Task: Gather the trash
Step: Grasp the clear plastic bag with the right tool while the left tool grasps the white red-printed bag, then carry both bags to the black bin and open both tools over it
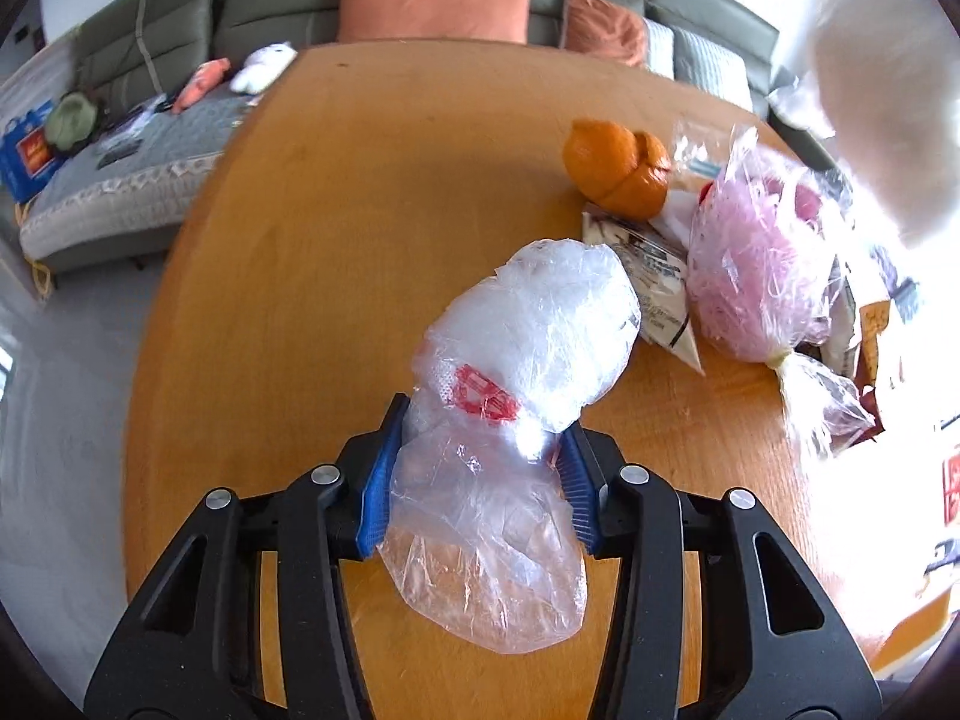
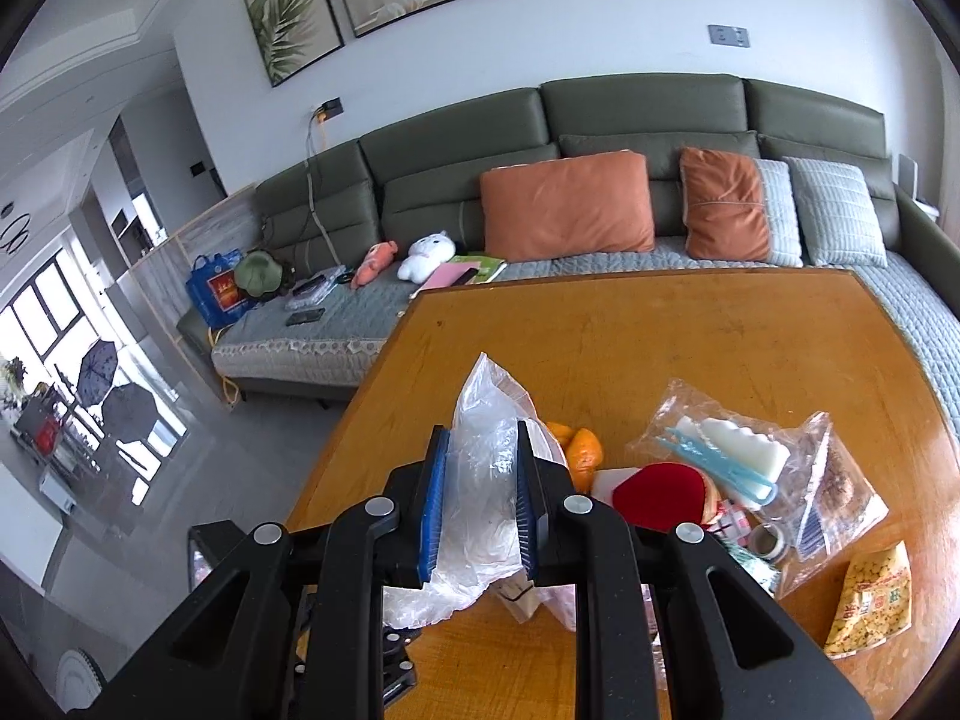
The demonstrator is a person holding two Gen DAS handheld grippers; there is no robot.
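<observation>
My left gripper (image 1: 480,426) is shut on a crumpled clear plastic bag with a red print (image 1: 528,336), held over the wooden table (image 1: 336,228). My right gripper (image 2: 480,444) is shut on a clear plastic bag (image 2: 486,420) that sticks up between the blue pads. More trash lies on the table: an orange peel (image 1: 618,168), a printed packet (image 1: 654,282), a bag of pink shreds (image 1: 762,264). The right wrist view shows the peel (image 2: 579,450), a red object (image 2: 660,495), a clear bag with foam and blue picks (image 2: 738,456) and a yellow snack wrapper (image 2: 870,600).
A green sofa (image 2: 600,120) with orange cushions (image 2: 564,207) stands behind the table. Toys and a blue bag (image 2: 213,288) lie on its left end. Grey floor (image 1: 60,420) lies left of the table. A blurred white mass (image 1: 882,90) hangs at upper right in the left view.
</observation>
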